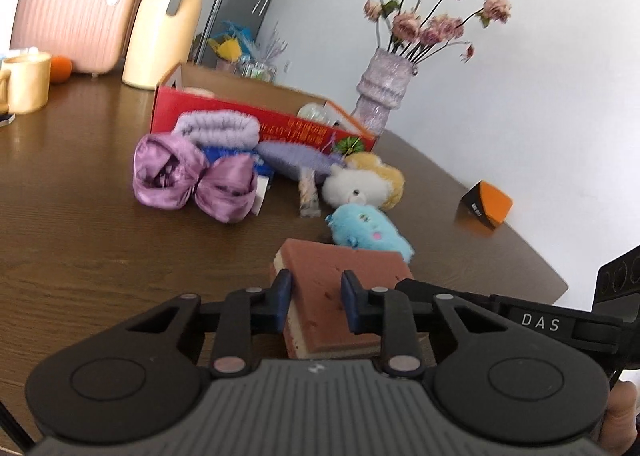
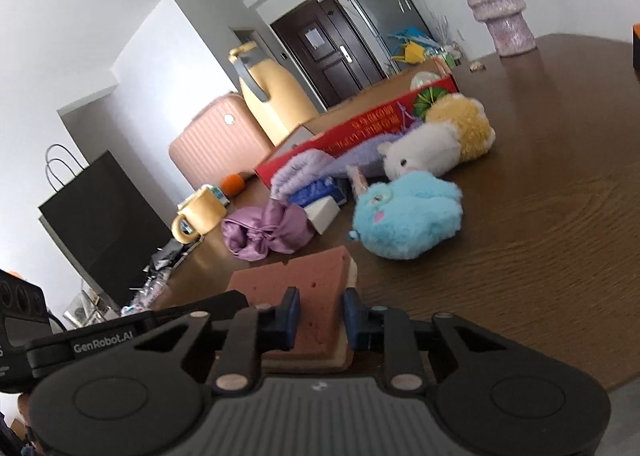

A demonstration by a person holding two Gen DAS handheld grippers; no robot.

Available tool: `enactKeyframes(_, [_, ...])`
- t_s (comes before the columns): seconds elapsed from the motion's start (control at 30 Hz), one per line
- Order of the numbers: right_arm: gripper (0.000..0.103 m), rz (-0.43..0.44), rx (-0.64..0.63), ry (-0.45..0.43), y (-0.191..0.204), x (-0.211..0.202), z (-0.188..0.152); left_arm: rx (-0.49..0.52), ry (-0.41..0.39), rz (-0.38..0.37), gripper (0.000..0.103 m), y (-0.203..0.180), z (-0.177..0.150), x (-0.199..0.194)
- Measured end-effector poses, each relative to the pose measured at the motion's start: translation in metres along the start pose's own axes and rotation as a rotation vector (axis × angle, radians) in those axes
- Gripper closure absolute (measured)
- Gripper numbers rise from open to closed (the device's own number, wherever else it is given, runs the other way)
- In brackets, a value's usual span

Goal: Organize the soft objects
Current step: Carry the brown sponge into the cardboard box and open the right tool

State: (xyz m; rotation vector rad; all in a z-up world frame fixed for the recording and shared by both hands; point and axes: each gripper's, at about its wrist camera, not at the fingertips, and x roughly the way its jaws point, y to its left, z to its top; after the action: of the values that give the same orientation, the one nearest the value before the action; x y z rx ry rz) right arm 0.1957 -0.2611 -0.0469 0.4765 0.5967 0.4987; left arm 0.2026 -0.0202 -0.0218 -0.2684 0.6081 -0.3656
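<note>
Table (image 1: 80,224) of dark wood, spread with soft things. Black paper bag (image 2: 100,224) far left, only in right wrist view; orange block (image 1: 488,204) clearly only in left. Brown-topped, cream-layered sponge (image 1: 340,280), apparently lifted, near edge, clenched between left gripper (image 1: 316,296) and right gripper (image 2: 320,312) alike.

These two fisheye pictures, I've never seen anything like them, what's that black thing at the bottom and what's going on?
No robot here: a person holds a two-finger gripper in each hand, each carrying a forward-looking fisheye camera. One picture looks out from the left gripper, the other from the right gripper. Both appear shut on the same brown sponge, from opposite sides. On the brown table lie a blue plush toy, a white and yellow plush, a purple satin bow and a rolled lilac towel, in front of an open red box. A vase of flowers stands behind.
</note>
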Motion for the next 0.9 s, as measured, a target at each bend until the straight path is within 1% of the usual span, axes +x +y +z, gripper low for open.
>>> enactKeyframes(0.1, [0.081, 0.003, -0.028, -0.031, 0.011, -0.008, 0.01, 0.015, -0.035, -0.01, 0.076, -0.005, 0.005, -0.012])
enactKeyframes(0.2, [0.081, 0.011, -0.045, -0.052, 0.019, -0.007, 0.031, 0.011, -0.068, -0.022, 0.076, -0.005, 0.024, -0.017])
enactKeyframes(0.33, [0.081, 0.013, -0.086, -0.07, 0.029, 0.018, 0.083, -0.014, -0.099, -0.041, 0.077, 0.001, 0.07, -0.003])
enactKeyframes(0.43, [0.081, 0.011, -0.088, -0.068, 0.026, 0.045, 0.124, -0.029, -0.083, -0.049, 0.077, 0.01, 0.113, 0.023])
enactKeyframes(0.57, [0.081, 0.026, -0.061, -0.045, 0.01, 0.101, 0.202, -0.036, -0.051, -0.085, 0.077, 0.029, 0.188, 0.075])
enactKeyframes(0.67, [0.081, -0.006, -0.054, 0.003, -0.003, 0.162, 0.257, -0.066, 0.001, -0.068, 0.077, 0.053, 0.247, 0.128])
enactKeyframes(0.7, [0.081, -0.028, -0.049, 0.024, -0.009, 0.186, 0.274, -0.081, 0.021, -0.046, 0.077, 0.06, 0.262, 0.148])
enactKeyframes(0.73, [0.081, -0.048, -0.037, 0.036, -0.015, 0.205, 0.285, -0.088, 0.04, -0.027, 0.077, 0.067, 0.275, 0.168])
enactKeyframes(0.8, [0.081, -0.081, 0.022, 0.095, -0.035, 0.251, 0.308, -0.143, 0.09, 0.011, 0.077, 0.085, 0.295, 0.213])
enactKeyframes(0.87, [0.081, -0.113, 0.076, 0.154, -0.054, 0.292, 0.321, -0.18, 0.142, 0.048, 0.077, 0.104, 0.307, 0.257])
enactKeyframes(0.9, [0.081, -0.126, 0.077, 0.185, -0.061, 0.311, 0.324, -0.192, 0.17, 0.066, 0.077, 0.112, 0.311, 0.274])
